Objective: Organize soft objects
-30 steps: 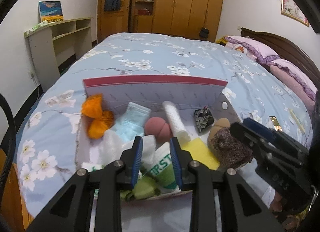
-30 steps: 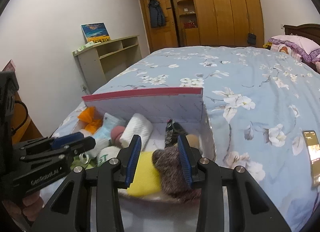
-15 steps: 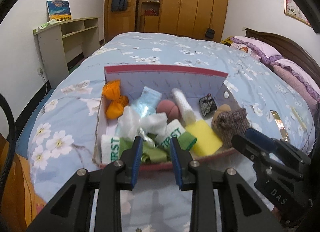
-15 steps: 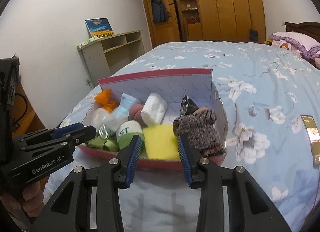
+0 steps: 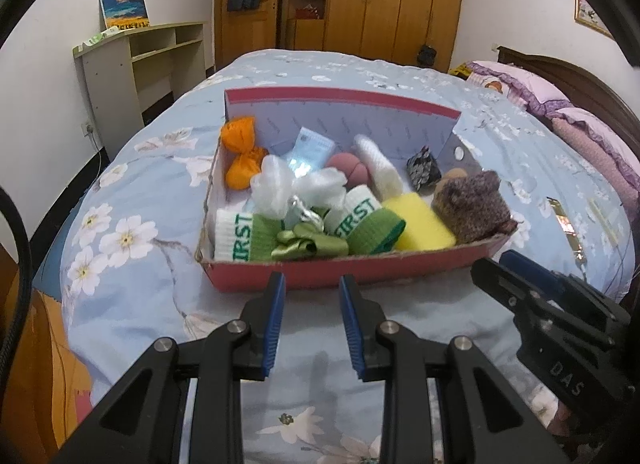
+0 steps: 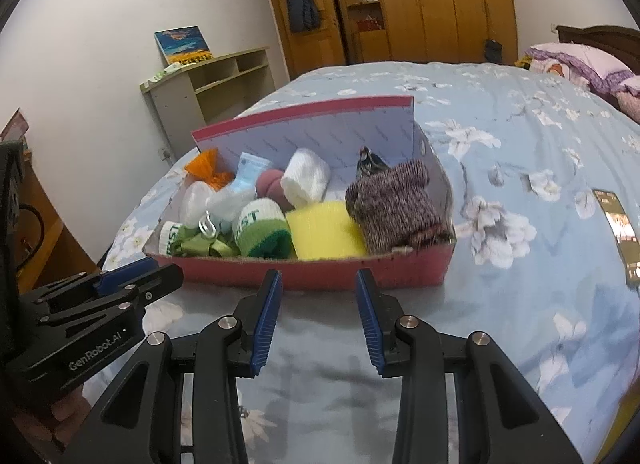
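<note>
The red box (image 5: 344, 270) of soft objects lies just beyond both spread, empty tools, left (image 5: 312, 296) and right (image 6: 319, 290).

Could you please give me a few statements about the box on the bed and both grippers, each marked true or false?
1. The red cardboard box sits on the flowered blue bedspread. True.
2. The left gripper holds the yellow sponge. False: its jaws are open and empty, short of the box.
3. The brown knitted sock lies at the box's right end. True.
4. The orange cloth bundle lies outside the box. False: it rests in the far left corner.
5. The right gripper is open and empty. True.
</note>
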`<state>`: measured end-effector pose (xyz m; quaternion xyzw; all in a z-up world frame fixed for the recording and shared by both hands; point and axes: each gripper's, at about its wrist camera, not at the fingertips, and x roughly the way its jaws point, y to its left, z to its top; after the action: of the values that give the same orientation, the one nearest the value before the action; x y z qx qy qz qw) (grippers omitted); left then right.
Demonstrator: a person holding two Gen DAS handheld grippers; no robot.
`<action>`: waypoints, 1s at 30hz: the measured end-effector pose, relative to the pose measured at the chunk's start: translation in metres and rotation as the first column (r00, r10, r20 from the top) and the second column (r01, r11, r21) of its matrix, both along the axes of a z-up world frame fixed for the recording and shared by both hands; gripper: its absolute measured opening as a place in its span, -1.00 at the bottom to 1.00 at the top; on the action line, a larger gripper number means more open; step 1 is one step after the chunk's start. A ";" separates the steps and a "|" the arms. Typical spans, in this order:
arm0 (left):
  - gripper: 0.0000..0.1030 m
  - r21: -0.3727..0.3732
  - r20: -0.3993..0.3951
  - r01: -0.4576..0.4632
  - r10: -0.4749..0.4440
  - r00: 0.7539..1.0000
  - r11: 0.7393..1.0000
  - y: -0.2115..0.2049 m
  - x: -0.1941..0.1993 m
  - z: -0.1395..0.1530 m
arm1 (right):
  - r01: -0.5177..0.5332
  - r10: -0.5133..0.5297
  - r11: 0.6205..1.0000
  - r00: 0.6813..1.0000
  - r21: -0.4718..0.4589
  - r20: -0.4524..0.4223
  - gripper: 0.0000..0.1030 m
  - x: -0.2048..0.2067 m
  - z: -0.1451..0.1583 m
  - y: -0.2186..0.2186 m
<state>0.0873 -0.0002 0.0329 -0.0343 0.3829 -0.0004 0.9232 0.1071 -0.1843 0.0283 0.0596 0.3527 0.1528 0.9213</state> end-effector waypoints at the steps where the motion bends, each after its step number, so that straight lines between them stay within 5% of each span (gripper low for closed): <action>1: -0.44 0.003 0.002 -0.004 0.004 1.000 1.000 -0.001 0.000 -0.001 | 0.006 -0.006 1.000 1.000 0.002 -0.005 -0.25 -0.001 -0.003 0.000; 30: -0.44 0.010 -0.051 -0.035 0.035 0.998 0.999 -0.001 0.017 -0.038 | 0.020 -0.021 0.999 0.999 -0.026 -0.036 -0.24 0.002 -0.026 0.010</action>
<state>0.1047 -0.0011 -0.0053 -0.0369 0.4059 0.0184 0.9130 0.1089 -0.1739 0.0026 0.0542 0.3706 0.1379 0.9169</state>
